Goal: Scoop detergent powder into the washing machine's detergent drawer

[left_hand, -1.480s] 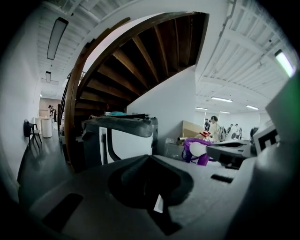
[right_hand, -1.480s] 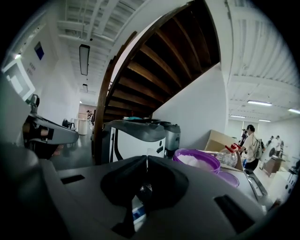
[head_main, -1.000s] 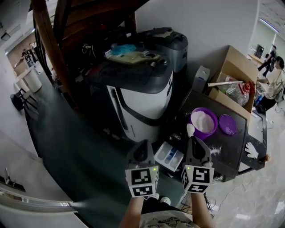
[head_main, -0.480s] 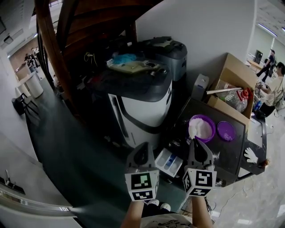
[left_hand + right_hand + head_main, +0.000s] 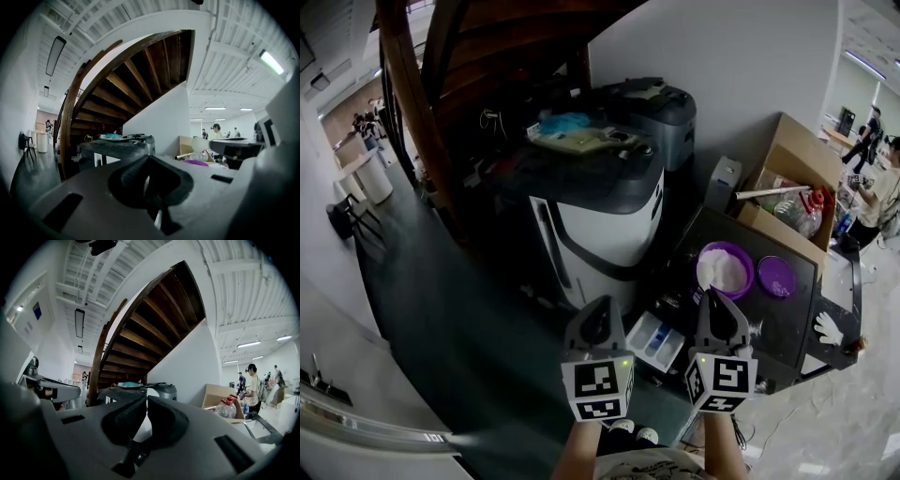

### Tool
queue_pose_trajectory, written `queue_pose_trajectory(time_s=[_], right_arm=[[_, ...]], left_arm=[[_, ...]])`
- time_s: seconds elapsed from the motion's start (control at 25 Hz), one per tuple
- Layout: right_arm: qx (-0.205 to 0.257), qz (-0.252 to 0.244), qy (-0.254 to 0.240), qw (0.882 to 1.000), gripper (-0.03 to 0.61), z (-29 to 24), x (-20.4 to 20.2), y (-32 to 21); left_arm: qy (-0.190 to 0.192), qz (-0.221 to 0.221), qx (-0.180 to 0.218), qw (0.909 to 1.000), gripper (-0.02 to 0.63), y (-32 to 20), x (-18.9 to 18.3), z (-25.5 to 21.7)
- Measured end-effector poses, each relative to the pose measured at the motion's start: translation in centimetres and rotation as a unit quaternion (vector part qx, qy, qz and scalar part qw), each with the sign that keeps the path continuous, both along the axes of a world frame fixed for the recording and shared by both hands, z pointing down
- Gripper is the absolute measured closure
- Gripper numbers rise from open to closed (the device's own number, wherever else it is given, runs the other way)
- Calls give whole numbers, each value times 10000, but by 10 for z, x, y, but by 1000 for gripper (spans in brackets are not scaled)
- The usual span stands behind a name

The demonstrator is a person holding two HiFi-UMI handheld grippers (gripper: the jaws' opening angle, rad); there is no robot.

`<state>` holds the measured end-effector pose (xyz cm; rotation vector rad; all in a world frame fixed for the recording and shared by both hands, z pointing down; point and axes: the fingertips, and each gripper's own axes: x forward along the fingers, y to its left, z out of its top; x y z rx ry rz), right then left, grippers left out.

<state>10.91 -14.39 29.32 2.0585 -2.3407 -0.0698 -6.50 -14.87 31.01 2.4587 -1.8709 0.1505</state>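
I am pinching a small white plastic spoon (image 5: 149, 391) between the closed fingers of the right gripper (image 5: 716, 302), its head poking up past the tips. How much powder is riding in it, I cannot tell. The left gripper (image 5: 598, 314) is running with its fingers pressed together on nothing, and I am holding it alongside, I judge, as a spare hand.

The right gripper's tips are hovering at the near edge of the round purple bowl of white detergent powder (image 5: 725, 270), which is sitting on the black table top (image 5: 787, 314). Its matching purple lid (image 5: 777, 276) is lying just beside it, leaving the powder open to the spoon.

Between the two grippers, the white detergent drawer with blue compartments (image 5: 658, 339) is lying open side up in front of the white and dark grey washing machine (image 5: 600, 225). Whether it is attached there, I cannot tell. With bowl and drawer this near each other, I am expecting only a short carry, though any tilt of the spoon on the way would be scattering powder onto the table.
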Motion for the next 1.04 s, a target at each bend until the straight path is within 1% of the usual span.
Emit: queue_pose_trajectory(time_s=[1.04], right_arm=[[-76, 88, -32, 9999, 558, 6, 12, -2]], left_arm=[[-7, 15, 10, 10000, 612, -4, 7, -1]])
